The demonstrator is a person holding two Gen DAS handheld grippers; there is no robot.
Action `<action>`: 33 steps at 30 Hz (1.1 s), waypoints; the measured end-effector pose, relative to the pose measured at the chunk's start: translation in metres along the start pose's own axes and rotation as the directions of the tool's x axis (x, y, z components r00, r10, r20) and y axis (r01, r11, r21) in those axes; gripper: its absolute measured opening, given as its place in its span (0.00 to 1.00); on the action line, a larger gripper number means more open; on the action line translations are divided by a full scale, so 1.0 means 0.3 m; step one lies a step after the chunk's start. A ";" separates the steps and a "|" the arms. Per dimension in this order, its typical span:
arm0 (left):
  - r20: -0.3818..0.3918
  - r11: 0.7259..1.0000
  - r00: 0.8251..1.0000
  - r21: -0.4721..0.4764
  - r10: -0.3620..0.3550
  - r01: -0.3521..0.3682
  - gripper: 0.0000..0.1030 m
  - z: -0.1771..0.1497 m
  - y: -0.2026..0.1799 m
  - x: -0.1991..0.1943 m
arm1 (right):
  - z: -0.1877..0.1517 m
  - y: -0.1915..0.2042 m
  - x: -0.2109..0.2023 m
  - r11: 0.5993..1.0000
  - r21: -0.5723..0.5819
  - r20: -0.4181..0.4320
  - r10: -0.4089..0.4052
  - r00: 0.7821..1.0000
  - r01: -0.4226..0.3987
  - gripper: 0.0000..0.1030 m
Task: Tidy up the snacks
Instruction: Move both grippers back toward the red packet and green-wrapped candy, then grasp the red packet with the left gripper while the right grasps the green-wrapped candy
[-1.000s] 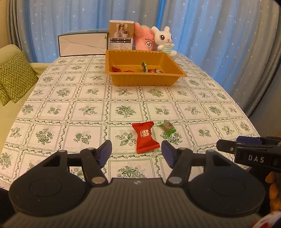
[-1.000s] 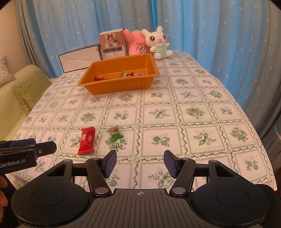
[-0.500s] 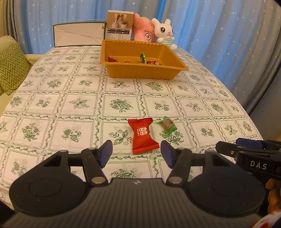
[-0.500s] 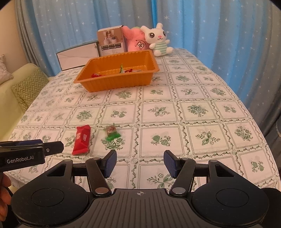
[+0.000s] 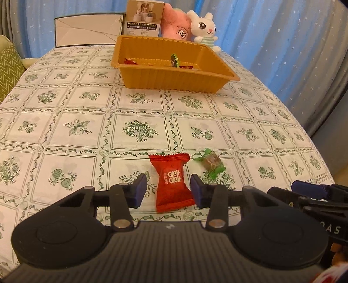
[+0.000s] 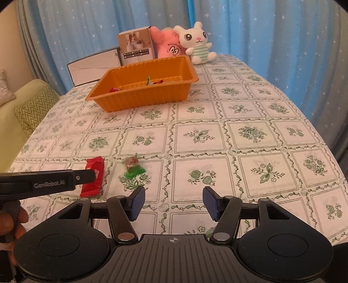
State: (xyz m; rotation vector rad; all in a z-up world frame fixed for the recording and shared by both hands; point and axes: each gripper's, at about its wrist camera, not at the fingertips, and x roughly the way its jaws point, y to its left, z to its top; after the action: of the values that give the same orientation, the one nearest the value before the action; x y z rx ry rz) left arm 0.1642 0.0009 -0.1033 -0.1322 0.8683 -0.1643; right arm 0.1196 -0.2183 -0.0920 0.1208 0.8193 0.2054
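A red snack packet [image 5: 173,181] lies flat on the tablecloth near the front edge. My left gripper [image 5: 167,189] is open, its fingers on either side of the packet, not closed on it. A small green-wrapped candy [image 5: 210,162] lies just right of the packet. The packet [image 6: 94,176] and the candy [image 6: 132,166] also show in the right wrist view. My right gripper [image 6: 173,203] is open and empty above bare tablecloth, right of the candy. An orange tray [image 5: 174,81] at the far side holds a few wrapped candies [image 5: 175,61].
Behind the tray stand a white card box [image 5: 88,29], a product box [image 5: 143,18], a pink plush [image 5: 176,22] and a white bunny plush [image 5: 203,28]. A sofa with a green zigzag cushion [image 6: 30,108] lies left of the table. Blue curtains surround it.
My left gripper has moved forward and down, so the red packet now sits between its fingers. The right gripper has moved slightly forward and stays open.
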 end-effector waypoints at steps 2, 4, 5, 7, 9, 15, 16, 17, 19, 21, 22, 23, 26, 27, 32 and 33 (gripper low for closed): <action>-0.010 1.000 1.000 0.002 -0.007 0.007 0.35 0.004 0.003 0.021 | 0.003 0.002 0.014 1.000 -0.002 -0.004 0.004 1.000 -0.004 0.58; -0.020 1.000 1.000 0.009 -0.013 0.013 0.33 0.007 0.002 0.041 | 0.005 0.003 0.029 1.000 -0.003 -0.007 0.006 1.000 -0.006 0.58; -0.025 1.000 1.000 0.016 -0.016 0.016 0.31 0.007 0.000 0.048 | 0.007 0.003 0.037 1.000 -0.003 -0.009 0.006 1.000 -0.006 0.58; -0.035 0.999 0.999 0.031 -0.021 0.022 0.26 0.005 0.000 0.059 | 0.010 0.006 0.052 1.000 -0.006 -0.014 0.007 1.000 -0.007 0.58; -0.027 0.999 0.999 0.034 -0.020 0.021 0.25 0.001 0.006 0.055 | 0.014 0.010 0.066 1.000 -0.013 -0.015 0.010 1.000 -0.010 0.58; 0.005 0.999 1.000 0.036 0.014 -0.014 0.21 0.009 0.044 0.022 | 0.028 0.049 0.111 0.996 -0.070 -0.003 0.051 0.999 -0.052 0.58; 0.010 0.999 1.000 0.036 0.019 -0.019 0.20 0.011 0.053 0.018 | 0.030 0.058 0.120 0.995 -0.085 -0.001 0.058 0.998 -0.057 0.58; 0.012 0.999 1.000 0.037 0.022 -0.023 0.20 0.014 0.060 0.015 | 0.031 0.069 0.129 0.993 -0.102 0.002 0.063 0.998 -0.062 0.57; 0.020 0.999 0.999 0.033 0.030 -0.031 0.20 0.019 0.075 0.007 | 0.034 0.093 0.152 0.987 -0.138 0.004 0.078 0.997 -0.077 0.57; 0.027 0.999 0.999 0.026 0.033 -0.033 0.20 0.024 0.089 0.001 | 0.036 0.117 0.176 0.980 -0.177 0.010 0.098 0.995 -0.095 0.57; 0.029 0.999 0.999 0.022 0.031 -0.032 0.20 0.026 0.094 0.000 | 0.038 0.129 0.190 0.975 -0.196 0.009 0.106 0.994 -0.102 0.57; 0.031 0.999 0.999 0.017 0.030 -0.030 0.20 0.028 0.098 -0.002 | 0.041 0.140 0.206 0.972 -0.210 0.007 0.111 0.994 -0.107 0.57; 0.034 1.000 0.999 0.009 0.023 -0.023 0.20 0.034 0.103 -0.003 | 0.052 0.162 0.253 0.964 -0.240 -0.005 0.116 0.993 -0.114 0.45; 0.036 1.000 0.999 0.007 0.020 -0.020 0.20 0.035 0.104 -0.003 | 0.055 0.169 0.268 0.962 -0.248 -0.010 0.114 0.993 -0.113 0.43; 0.038 1.000 0.999 0.009 0.010 -0.010 0.20 0.036 0.096 -0.001 | 0.063 0.179 0.309 0.959 -0.267 -0.023 0.096 0.995 -0.098 0.28; 0.037 1.000 0.999 0.008 0.010 -0.010 0.20 0.035 0.096 0.000 | 0.065 0.179 0.309 0.960 -0.266 -0.022 0.087 0.996 -0.090 0.24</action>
State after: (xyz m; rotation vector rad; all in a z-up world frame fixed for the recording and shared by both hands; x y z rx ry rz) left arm 0.1749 0.0295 -0.1017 -0.1230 0.8310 -0.1557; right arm 0.1882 -0.1454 -0.1347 -0.0981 0.7899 0.3991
